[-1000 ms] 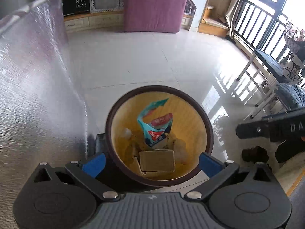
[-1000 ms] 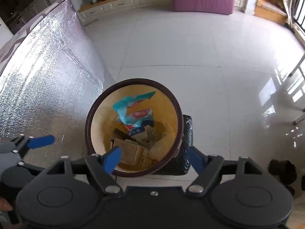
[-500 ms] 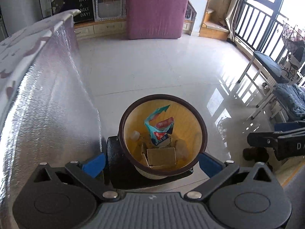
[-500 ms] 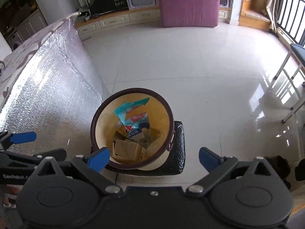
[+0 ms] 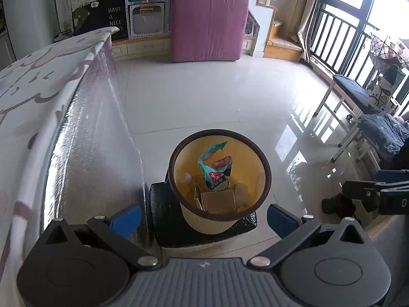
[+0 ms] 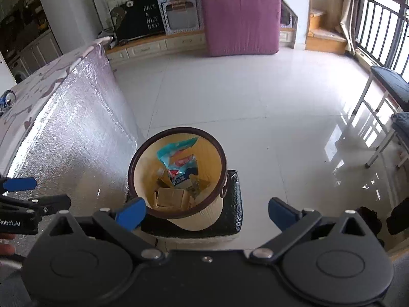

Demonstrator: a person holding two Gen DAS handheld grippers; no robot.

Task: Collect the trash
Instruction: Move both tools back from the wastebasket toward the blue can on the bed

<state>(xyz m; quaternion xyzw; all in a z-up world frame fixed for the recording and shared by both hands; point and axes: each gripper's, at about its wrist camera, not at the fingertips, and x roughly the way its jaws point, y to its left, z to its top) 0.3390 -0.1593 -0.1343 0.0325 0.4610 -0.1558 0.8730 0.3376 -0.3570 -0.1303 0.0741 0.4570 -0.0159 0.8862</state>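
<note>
**Bin loaded, both grippers empty above it**

While the bin (image 5: 219, 179) stands on a dark pad (image 5: 163, 220) on the floor, just beside the foil-sided table (image 5: 84, 138), the trash already lies inside it: a teal snack bag (image 5: 214, 166) leaning upright, a brown carton (image 5: 217, 200) at the bottom, and paler scraps I cannot identify. The left gripper (image 5: 203, 213) hangs above the near rim with its fingers spread wide and nothing between them. The right gripper (image 6: 205, 213) is the same: its jaws have just been opening, now stand fully apart, and hold nothing.

By my reading, a drop is just done and the hands are free for another piece. A blue can (image 6: 7, 99) lies on the tabletop at far left, well apart from the bin; it looks like the next candidate. Fetching it calls for swinging a gripper over the table edge, straddling the can across its round body, and pinching firmly, since it may roll.
</note>
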